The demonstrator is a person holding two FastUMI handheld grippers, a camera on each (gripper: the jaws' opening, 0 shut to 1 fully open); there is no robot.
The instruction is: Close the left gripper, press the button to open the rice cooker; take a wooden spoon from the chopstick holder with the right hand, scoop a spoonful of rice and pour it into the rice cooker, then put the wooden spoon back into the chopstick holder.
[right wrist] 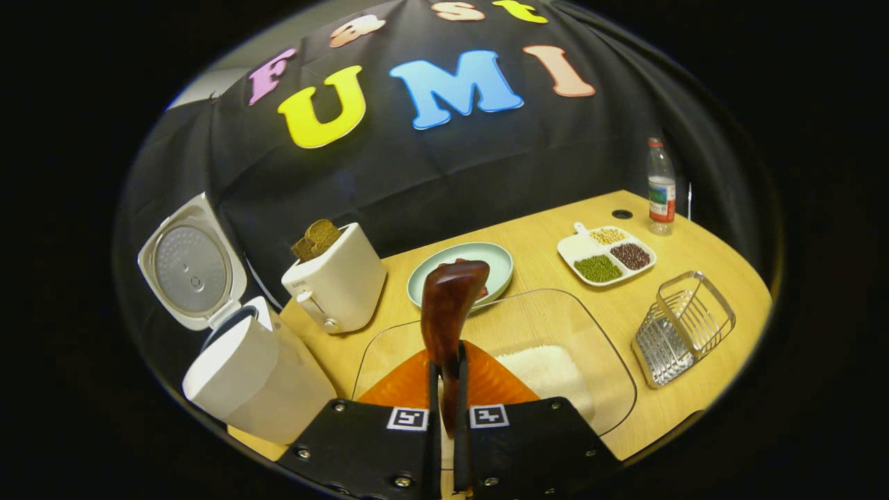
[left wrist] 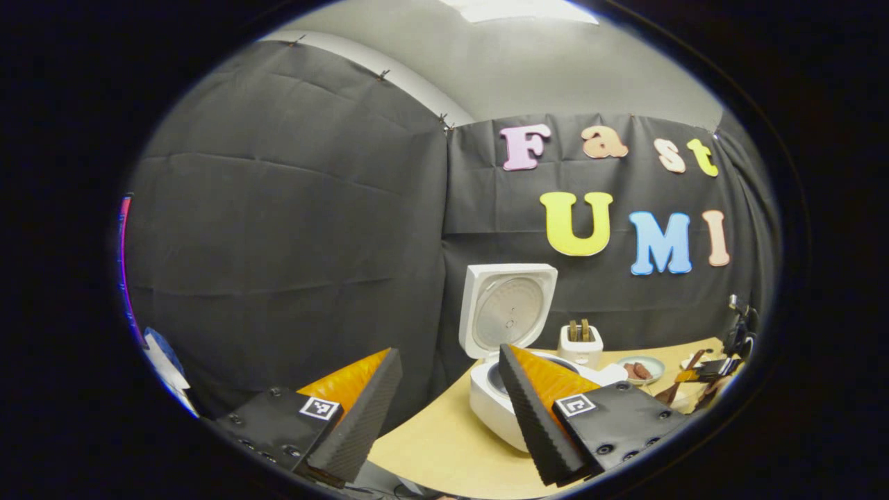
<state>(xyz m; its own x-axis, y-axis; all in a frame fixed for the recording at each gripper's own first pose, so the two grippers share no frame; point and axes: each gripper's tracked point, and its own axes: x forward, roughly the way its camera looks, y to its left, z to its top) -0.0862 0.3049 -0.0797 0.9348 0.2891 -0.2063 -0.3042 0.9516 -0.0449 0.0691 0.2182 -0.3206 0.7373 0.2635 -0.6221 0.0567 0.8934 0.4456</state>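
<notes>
**Spoon gripped above the rice tray, cooker lid standing open**

Table (right wrist: 542, 278) is carrying everything, and the rice cooker (right wrist: 257, 378) is serving as the landmark at its left end, its lid (right wrist: 191, 267) tilting upright. In the left gripper view the cooker (left wrist: 486, 396) is sitting just beyond the left gripper (left wrist: 450, 410), whose fingers are spreading wide apart with nothing between them. Just right of the cooker a toaster (right wrist: 337, 285) is holding bread. Farther right a clear tray (right wrist: 590, 340) is holding white rice (right wrist: 545, 371), with a pale plate (right wrist: 489, 260) behind it. The right gripper (right wrist: 448, 389) is hovering over that tray, its fingers closing on the wooden spoon (right wrist: 448, 305), bowl pointing up. Well right of the cooker, a wire chopstick holder (right wrist: 684, 326), a divided bean dish (right wrist: 608, 253) and a bottle (right wrist: 660, 187) are sitting.
</notes>
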